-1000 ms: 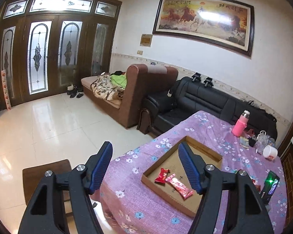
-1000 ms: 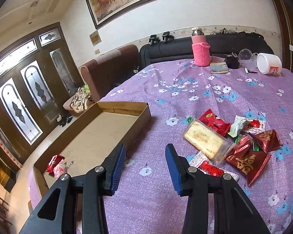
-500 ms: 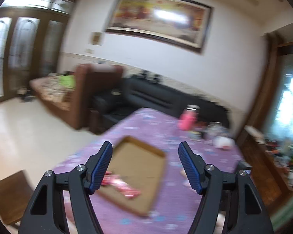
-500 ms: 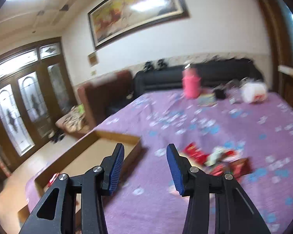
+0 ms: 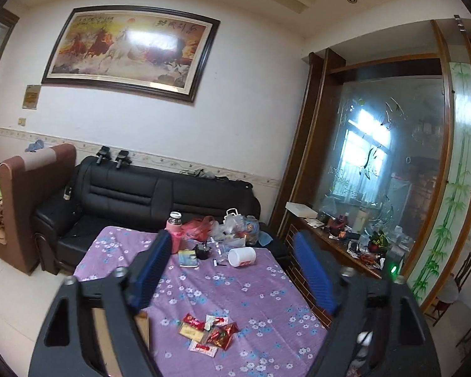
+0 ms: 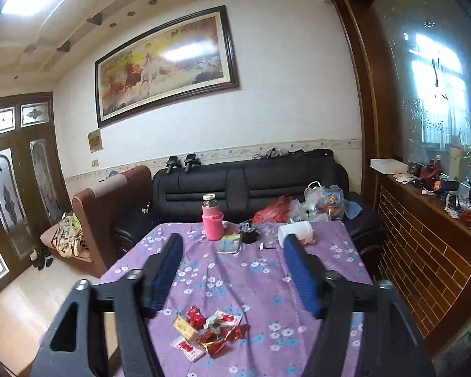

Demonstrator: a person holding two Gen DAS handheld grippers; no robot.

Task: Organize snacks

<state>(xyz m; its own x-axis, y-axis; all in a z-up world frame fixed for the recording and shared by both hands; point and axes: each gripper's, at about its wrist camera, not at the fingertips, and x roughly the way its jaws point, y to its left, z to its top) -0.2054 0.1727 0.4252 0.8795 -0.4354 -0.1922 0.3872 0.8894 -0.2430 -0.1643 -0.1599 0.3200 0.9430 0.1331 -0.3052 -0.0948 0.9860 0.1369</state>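
Note:
A pile of snack packets (image 5: 209,333), red, gold and white wrappers, lies on the purple flowered tablecloth (image 5: 235,282); it also shows in the right wrist view (image 6: 208,330). My left gripper (image 5: 232,270) is open and empty, held high above the table. My right gripper (image 6: 232,267) is open and empty, also well above the pile. A corner of the brown cardboard tray (image 5: 143,322) shows behind the left gripper's left finger; its inside is hidden.
At the table's far end stand a pink bottle (image 6: 212,221), a white tub on its side (image 6: 296,231), a small booklet (image 6: 229,244) and plastic bags (image 6: 298,205). A black sofa (image 5: 147,194) is behind. A wooden sideboard (image 6: 424,251) runs along the right.
Both grippers have risen and swung right, away from the tray, and now look down the table at the pile. The right gripper's jaws have opened wider.

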